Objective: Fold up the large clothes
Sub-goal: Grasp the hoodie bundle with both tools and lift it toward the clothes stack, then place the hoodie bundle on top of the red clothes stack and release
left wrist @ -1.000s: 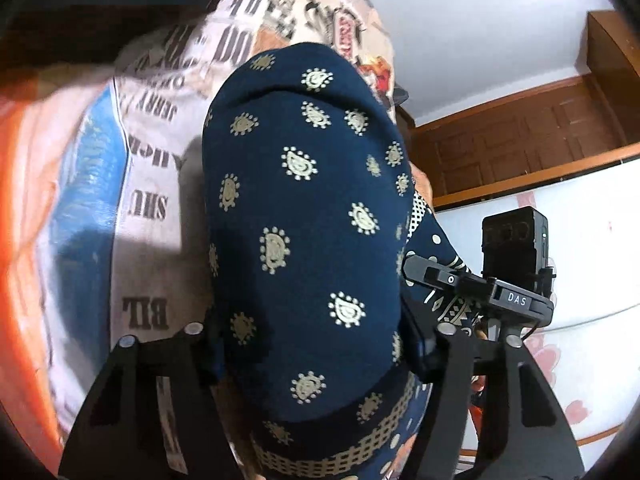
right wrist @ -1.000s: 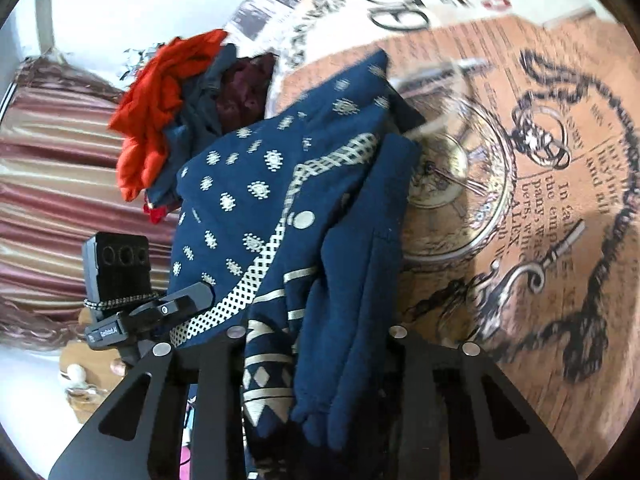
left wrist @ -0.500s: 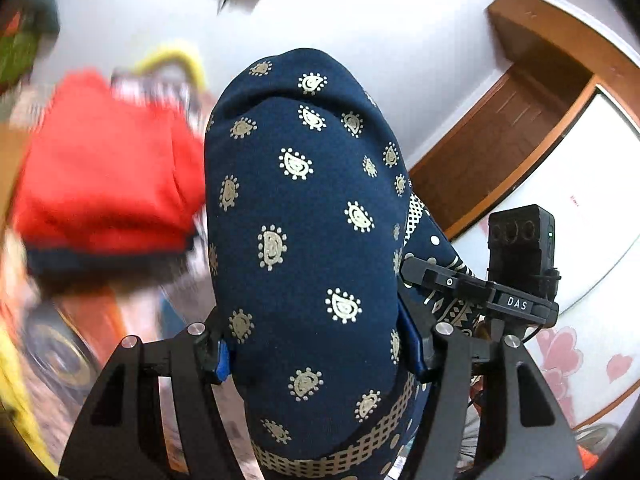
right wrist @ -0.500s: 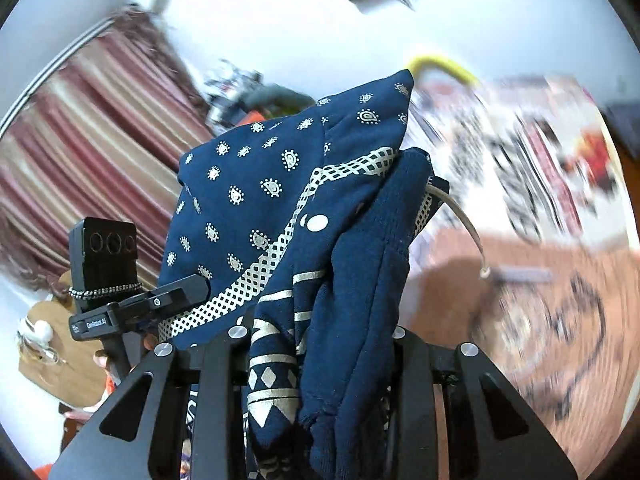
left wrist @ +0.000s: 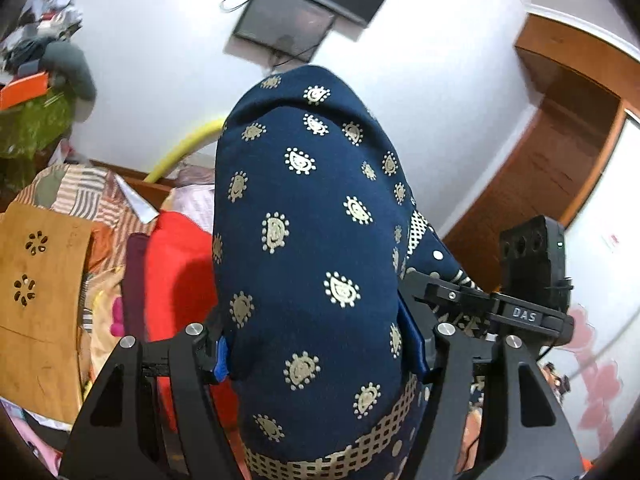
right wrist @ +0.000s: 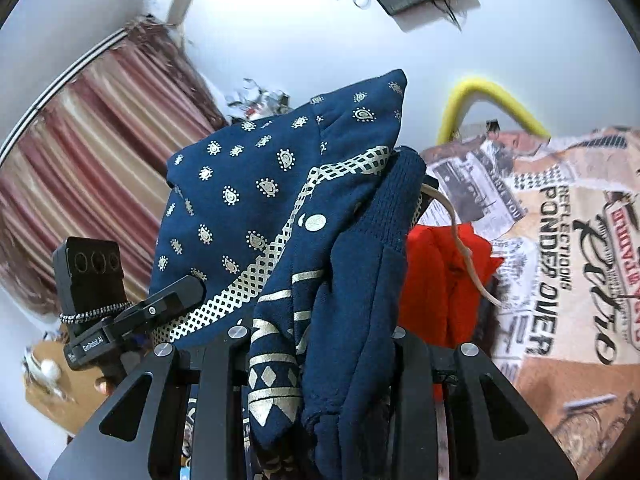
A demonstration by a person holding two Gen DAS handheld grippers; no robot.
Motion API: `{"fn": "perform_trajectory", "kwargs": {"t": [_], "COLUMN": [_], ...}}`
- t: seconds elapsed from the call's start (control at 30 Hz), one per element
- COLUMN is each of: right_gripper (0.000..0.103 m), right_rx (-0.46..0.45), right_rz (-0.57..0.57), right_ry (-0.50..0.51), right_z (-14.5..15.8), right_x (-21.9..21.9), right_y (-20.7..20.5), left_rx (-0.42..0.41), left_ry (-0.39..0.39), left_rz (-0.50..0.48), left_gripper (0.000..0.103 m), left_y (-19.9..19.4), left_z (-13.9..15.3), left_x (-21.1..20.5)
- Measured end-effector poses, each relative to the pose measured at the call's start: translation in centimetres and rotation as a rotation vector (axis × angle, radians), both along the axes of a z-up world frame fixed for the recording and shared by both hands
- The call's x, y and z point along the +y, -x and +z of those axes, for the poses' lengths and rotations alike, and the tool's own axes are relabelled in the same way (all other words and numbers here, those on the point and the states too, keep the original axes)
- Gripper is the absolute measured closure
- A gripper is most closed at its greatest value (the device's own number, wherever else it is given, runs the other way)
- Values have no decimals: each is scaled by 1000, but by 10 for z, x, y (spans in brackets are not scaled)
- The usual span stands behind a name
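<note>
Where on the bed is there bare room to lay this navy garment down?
Free: the newsprint bedspread right of the red clothes pile, below the yellow tube. Crowded: the red pile itself, plus the wooden board and striped cloth on the far side of it.

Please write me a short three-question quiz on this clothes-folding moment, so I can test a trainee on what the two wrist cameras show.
1. True or false: the left claw is clamped on a thick bundle of the navy patterned garment.
2. Multiple choice: what does the right claw hold? A) the red clothing B) the navy patterned garment, including a ribbed cuff C) nothing
3. Fill in: behind the garment in the right wrist view, the bed is covered by a ____-print bedspread.

Key: 1 true; 2 B; 3 newspaper.
</note>
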State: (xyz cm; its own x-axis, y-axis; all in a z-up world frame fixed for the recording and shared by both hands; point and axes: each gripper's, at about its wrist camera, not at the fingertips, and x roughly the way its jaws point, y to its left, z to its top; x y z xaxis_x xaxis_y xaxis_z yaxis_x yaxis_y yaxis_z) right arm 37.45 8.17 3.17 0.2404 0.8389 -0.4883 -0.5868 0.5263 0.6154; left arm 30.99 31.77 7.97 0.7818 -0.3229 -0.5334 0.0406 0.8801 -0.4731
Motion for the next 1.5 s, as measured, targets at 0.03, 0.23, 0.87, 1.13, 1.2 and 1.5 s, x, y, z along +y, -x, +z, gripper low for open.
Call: {"fn": "perform_trajectory", "kwargs": {"t": [0.03,0.23,0.87,1.13,1.2,1.5], "right_gripper": [76,75,65,65,65,65], "right_rx": [19,148,-115,-378,-435,-661], "right_rz": [1,-11,-90,-108,-112,-171], "right_ry": [4,109,216,133,100,5], "right_z": [-7,-88,13,98,109,117], "right_x": [4,35,-42,-82,-93,-124], "right_y": [-7,-51,48,152,173,272], "left_rx": [16,212,245,4,-60,-382], "left_ry": [6,93,-199,-296,-317,-478], "left_rz": [4,19,178,159,157,280], "left_gripper": [37,36,29,28,28,28], "left_y": [-4,-58,17,127,154,284], "left_z": [-13,-111,-31,63,78,106], "left_x": [8,53,10,-65,-82,-168]}}
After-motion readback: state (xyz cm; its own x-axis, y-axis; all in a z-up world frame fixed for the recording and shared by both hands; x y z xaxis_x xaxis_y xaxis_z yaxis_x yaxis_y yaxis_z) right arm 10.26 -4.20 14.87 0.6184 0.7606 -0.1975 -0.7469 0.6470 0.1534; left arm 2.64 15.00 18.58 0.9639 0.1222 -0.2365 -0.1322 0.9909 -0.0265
